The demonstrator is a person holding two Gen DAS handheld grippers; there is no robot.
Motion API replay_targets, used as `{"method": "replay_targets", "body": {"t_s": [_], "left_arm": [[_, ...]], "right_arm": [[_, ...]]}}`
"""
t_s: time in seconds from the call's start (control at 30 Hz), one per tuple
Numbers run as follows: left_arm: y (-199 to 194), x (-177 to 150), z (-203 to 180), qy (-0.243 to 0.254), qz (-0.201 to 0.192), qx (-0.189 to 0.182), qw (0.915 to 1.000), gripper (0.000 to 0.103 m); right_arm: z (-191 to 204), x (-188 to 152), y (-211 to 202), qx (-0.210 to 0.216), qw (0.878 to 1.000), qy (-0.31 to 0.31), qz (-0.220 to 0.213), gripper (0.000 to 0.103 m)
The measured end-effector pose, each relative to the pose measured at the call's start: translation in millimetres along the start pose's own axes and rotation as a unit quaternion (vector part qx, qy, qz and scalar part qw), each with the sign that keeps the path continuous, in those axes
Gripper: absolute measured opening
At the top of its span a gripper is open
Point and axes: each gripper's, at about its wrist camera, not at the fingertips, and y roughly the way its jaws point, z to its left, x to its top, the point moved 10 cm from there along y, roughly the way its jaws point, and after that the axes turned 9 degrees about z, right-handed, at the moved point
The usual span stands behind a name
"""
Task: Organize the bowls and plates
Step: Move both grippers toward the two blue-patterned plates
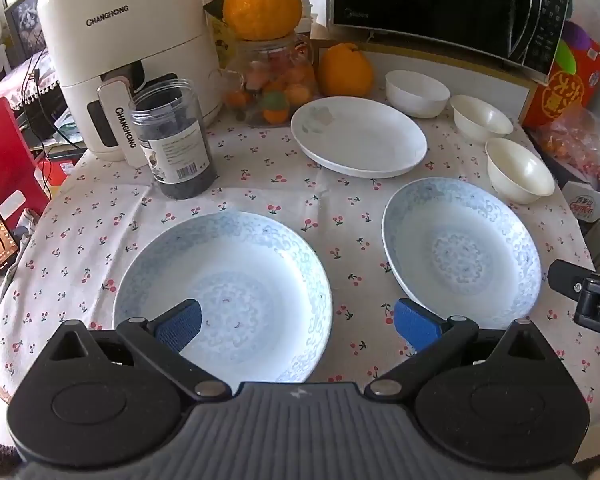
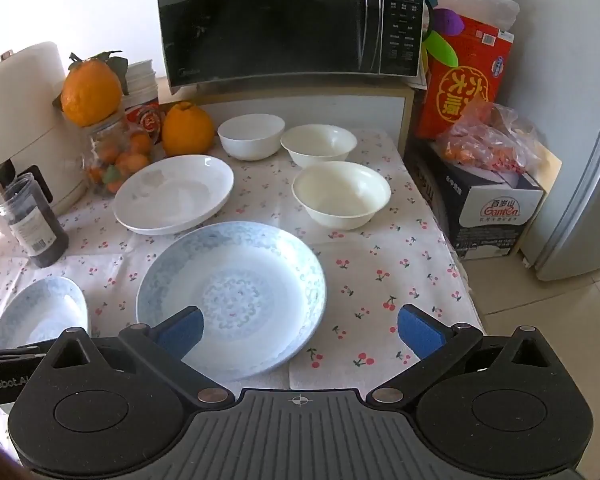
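Both spread wide, gripping nothing: left gripper (image 1: 296,322) over near blue-patterned porcelain plate (image 1: 236,280); right gripper (image 2: 298,330) over its twin (image 2: 244,280); three white bowls (image 2: 342,192) clustered far-right corner, unstacked, awaiting sorting

Bright, soft daylight; sharp centre — fisheye-bent, dark corners.

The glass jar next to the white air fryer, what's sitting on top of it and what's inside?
A large orange with leaves sits on top of the glass jar. Inside are small orange fruits and something green. Whatever lies deeper in the jar is hidden.
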Motion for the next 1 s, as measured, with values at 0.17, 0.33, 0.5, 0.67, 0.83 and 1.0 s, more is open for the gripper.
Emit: {"method": "replay_targets", "body": {"t_s": [0.17,0.33,0.5,0.67,0.83,1.0], "left_arm": [[3,2,-3,0.004,0.006,-0.001,1.0,0.103],[4,3,-4,0.007,0.007,-0.004,0.9999,0.103],[4,4,-5,0.011,0.007,-0.006,0.9999,0.103],[3,4,-5,0.014,0.004,-0.005,0.9999,0.103],[3,4,-4,0.013,0.004,-0.004,0.9999,0.103],[2,4,-3,0.012,0.002,-0.004,0.9999,0.103]], "right_arm": [[2,-2,3,0.003,1.0,-0.009,0.006,0.103],[2,0,6,0.0,1.0,-0.014,0.005,0.103],[0,-1,9,-0.004,1.0,-0.01,0.006,0.103],[-1,-1,10,-0.006,1.0,-0.007,0.008,0.103],[-1,-1,11,-0.009,1.0,-0.004,0.008,0.103],[-3,-1,12,-0.01,1.0,-0.002,0.01,0.103]]}}
